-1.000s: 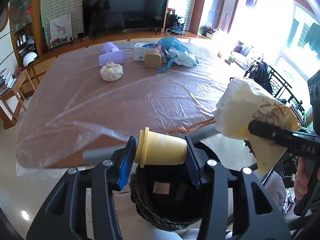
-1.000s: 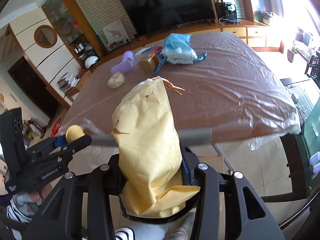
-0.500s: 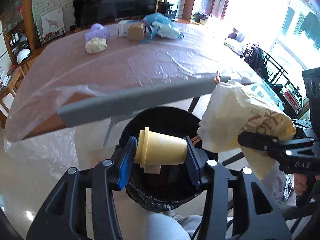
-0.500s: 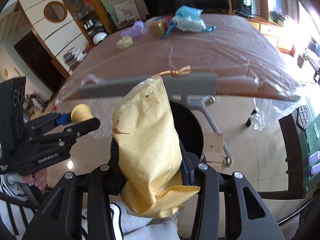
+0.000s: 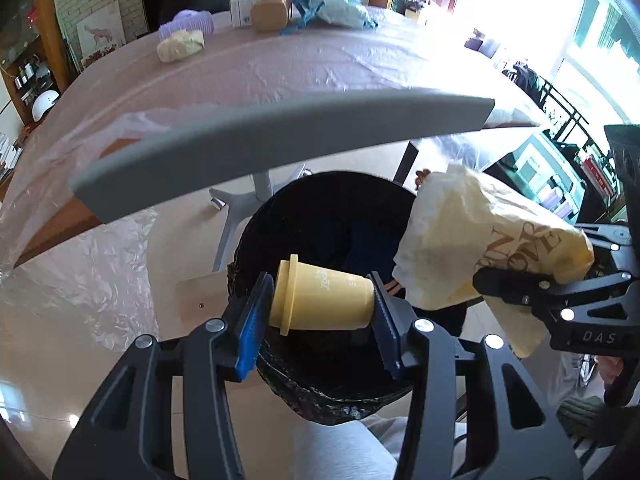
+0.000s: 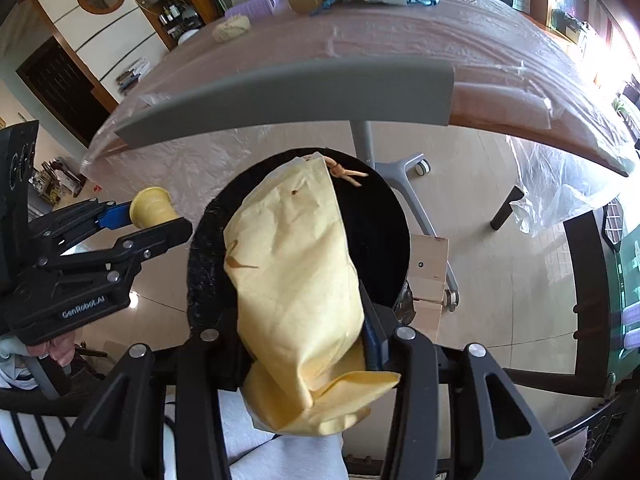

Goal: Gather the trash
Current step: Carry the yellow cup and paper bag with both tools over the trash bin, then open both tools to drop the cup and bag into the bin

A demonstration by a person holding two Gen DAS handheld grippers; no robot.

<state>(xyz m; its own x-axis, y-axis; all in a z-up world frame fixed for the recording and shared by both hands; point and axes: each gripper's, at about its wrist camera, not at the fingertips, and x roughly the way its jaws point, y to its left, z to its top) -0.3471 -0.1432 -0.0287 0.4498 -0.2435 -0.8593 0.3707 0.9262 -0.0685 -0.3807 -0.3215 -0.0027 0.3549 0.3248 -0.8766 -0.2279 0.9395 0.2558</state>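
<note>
Living room with a plastic-covered table (image 5: 280, 72) carrying, at its far end, a cream lump (image 5: 180, 45), a lilac roller (image 5: 188, 24), a tan tub (image 5: 270, 16) and a blue bag (image 5: 328, 4). Below the near edge, a black-lined bin (image 5: 320, 220) stands on the floor. Left tool (image 5: 320, 304), closed on a yellow cup (image 5: 320, 298) lying sideways, over the bin's mouth. Right tool (image 6: 300, 332), clamping a yellow paper bag (image 6: 296, 272), its top over the bin opening
</note>
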